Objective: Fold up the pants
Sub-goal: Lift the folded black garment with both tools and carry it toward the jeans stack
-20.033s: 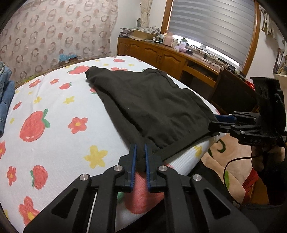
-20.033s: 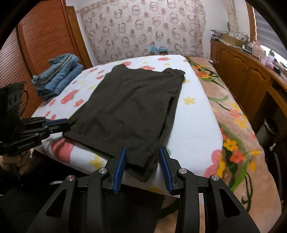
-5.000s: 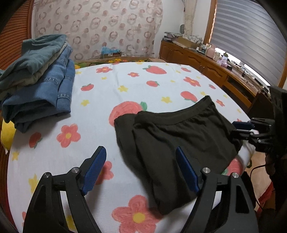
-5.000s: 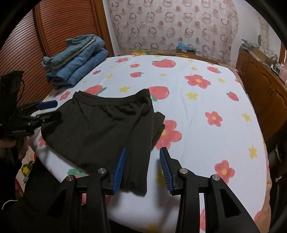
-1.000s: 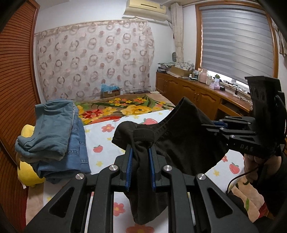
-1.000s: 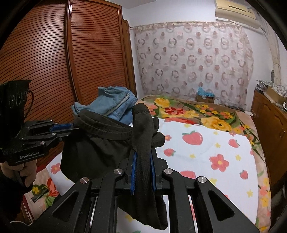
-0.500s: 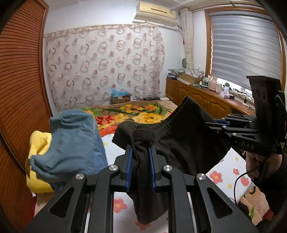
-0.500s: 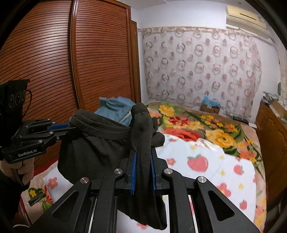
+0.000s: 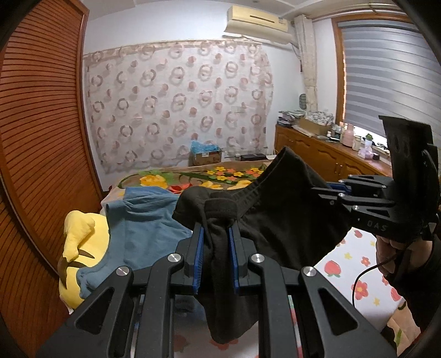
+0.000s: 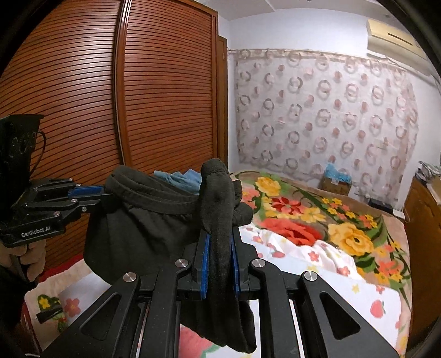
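Left wrist view: the left gripper (image 9: 216, 245) is clamped on a bunched fold of the black pants (image 9: 286, 217), with cloth pinched between both blue pads (image 9: 199, 256). The pants hang in the air above the bed (image 9: 355, 264), and a loose end droops below the jaws at 6 o'clock. At 3 o'clock the right gripper (image 9: 322, 191) grips the other end of the same garment along its waistband; a hand (image 9: 386, 247) with a dark sleeve holds its handle. A stack of folded blue jeans (image 9: 143, 225) lies at 9 o'clock, just beside a yellow plush toy (image 9: 80, 242). A slatted wooden wardrobe (image 9: 41, 137) fills the left edge. A ring-patterned curtain (image 9: 179, 102) covers the far wall at 12 o'clock, with an air conditioner (image 9: 256, 20) above it.

Right wrist view: the right gripper (image 10: 219, 261) is clenched on a thick roll of the black pants (image 10: 143, 228), which rises above the pads and hangs below them. At 9 o'clock the left gripper (image 10: 100, 192) holds the waistband (image 10: 154, 198), so the garment spans between the two tools. A strawberry-and-flower sheet (image 10: 317, 264) and a floral blanket (image 10: 317, 217) lie from 3 to 5 o'clock.
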The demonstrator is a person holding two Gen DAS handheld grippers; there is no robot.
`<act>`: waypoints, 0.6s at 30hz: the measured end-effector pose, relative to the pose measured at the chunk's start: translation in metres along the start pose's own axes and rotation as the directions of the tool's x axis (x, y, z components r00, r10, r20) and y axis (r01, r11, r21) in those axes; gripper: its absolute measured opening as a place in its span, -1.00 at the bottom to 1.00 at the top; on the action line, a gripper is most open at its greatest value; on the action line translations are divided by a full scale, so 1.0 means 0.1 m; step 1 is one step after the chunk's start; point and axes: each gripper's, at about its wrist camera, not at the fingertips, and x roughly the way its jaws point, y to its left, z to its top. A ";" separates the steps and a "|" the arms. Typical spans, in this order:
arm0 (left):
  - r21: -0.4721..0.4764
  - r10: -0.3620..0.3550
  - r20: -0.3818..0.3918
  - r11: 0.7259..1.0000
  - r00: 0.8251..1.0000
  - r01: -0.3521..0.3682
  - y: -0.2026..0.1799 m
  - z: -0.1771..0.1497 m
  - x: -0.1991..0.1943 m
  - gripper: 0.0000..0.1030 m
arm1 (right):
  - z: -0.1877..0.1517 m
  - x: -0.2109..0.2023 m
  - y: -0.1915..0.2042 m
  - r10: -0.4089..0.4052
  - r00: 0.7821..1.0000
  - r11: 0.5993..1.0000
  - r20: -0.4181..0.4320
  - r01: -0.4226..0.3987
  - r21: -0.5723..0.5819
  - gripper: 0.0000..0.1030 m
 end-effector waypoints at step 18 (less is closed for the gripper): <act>-0.212 0.159 0.092 0.968 0.983 -0.137 0.51 -0.19 0.02 -0.65 | 0.49 0.98 -0.43 0.165 0.986 0.983 0.013 -0.164 -0.078 -0.74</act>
